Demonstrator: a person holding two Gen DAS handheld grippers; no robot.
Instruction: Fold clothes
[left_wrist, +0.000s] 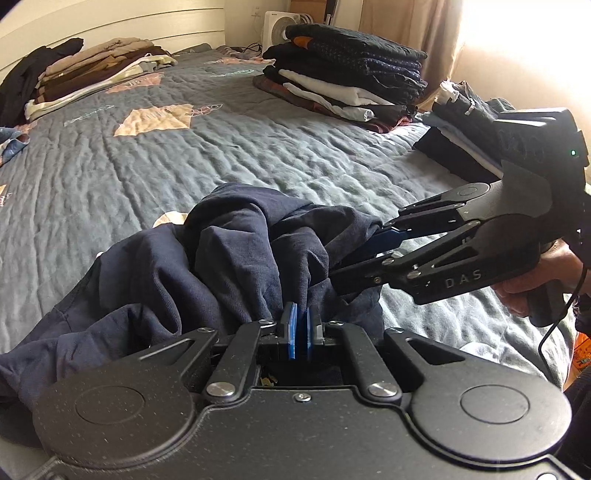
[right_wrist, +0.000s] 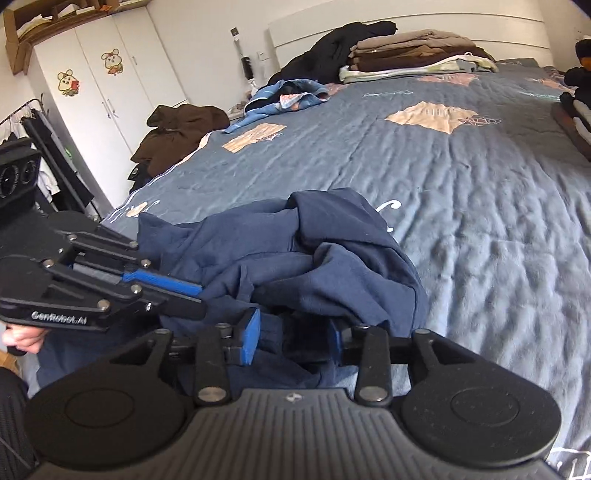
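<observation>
A crumpled navy sweatshirt (left_wrist: 221, 251) lies bunched at the near edge of the bed, on a blue-grey quilted bedspread (left_wrist: 258, 147) printed with tan patches. Both grippers meet at this heap.

The left gripper (left_wrist: 300, 328) has its blue pads (left_wrist: 291, 332) drawn close together with a fold of the navy cloth pinched between them. In the right wrist view the same gripper (right_wrist: 201, 291) reaches in from the left, its blue finger ending at the edge of the sweatshirt (right_wrist: 314, 258), with a hand (right_wrist: 22, 338) gripping its handle below.

The right gripper (right_wrist: 295, 336) stands with its fingers apart, and navy fabric lies between them; the pads do not press on the cloth. From the left wrist view this gripper (left_wrist: 369, 243) comes in from the right, its tips buried in the folds, and the person's hand (left_wrist: 535, 280) holds the grip with a cable hanging beneath.

Farther up the bed sit piles of folded clothes: a tall stack of dark and white garments (left_wrist: 351, 70) on the right side near a curtain (left_wrist: 406, 22), a second lower pile (left_wrist: 465, 122) just beside it, and a stack of brown and beige items (left_wrist: 99, 70) near the headboard (right_wrist: 406, 26). A light blue garment (right_wrist: 284, 96) lies loose at the bed's far left corner, and a brown garment (right_wrist: 181, 133) is draped off that side. A white wardrobe (right_wrist: 103, 85) with cartoon stickers stands against the wall.
</observation>
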